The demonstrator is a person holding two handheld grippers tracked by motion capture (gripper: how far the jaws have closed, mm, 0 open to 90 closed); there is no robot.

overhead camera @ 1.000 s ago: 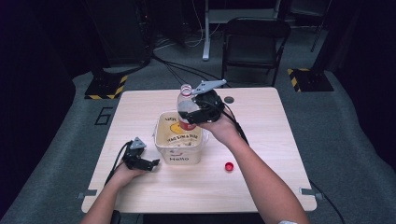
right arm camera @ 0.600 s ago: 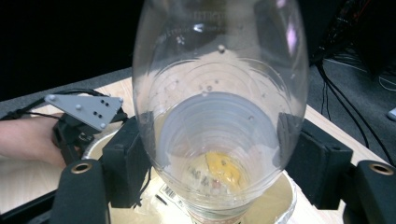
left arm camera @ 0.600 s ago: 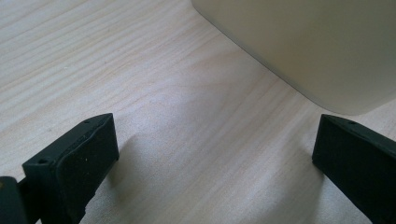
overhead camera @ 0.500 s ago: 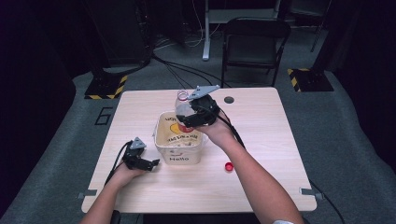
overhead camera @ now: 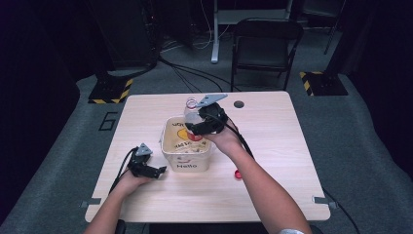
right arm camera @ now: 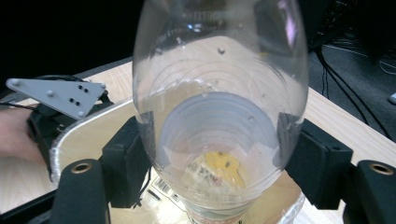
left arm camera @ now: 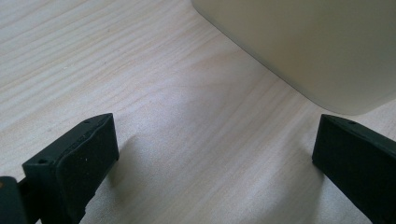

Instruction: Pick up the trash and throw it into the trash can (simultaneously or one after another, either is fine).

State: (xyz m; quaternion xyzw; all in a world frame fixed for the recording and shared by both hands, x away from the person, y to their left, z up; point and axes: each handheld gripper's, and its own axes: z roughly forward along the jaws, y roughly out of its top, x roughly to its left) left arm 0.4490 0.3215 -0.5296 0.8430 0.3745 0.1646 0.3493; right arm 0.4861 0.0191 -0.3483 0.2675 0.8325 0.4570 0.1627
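Note:
My right gripper [overhead camera: 196, 127] is shut on a clear plastic bottle [overhead camera: 191, 111] with no cap, held tilted over a cream tub [overhead camera: 187, 162] marked "Hello". In the right gripper view the black pads [right arm camera: 128, 168] press both sides of the bottle [right arm camera: 219, 93], and the tub's rim [right arm camera: 88, 123] lies below it. My left gripper [overhead camera: 158, 170] rests on the wooden table [overhead camera: 272, 141] just left of the tub. Its jaws stand wide open with nothing between them, and the tub's wall [left arm camera: 303, 42] is close ahead in the left gripper view. A red cap [overhead camera: 237, 174] lies on the table to the right of the tub.
A round cable hole [overhead camera: 238, 104] sits near the table's far edge. Behind the table stand a folding chair [overhead camera: 265, 44] and cables on the grey floor. The left gripper's grey plate [right arm camera: 56, 95] appears beyond the tub in the right gripper view.
My right gripper has come down with the bottle, bringing it lower over the tub. The left gripper has stayed in place.

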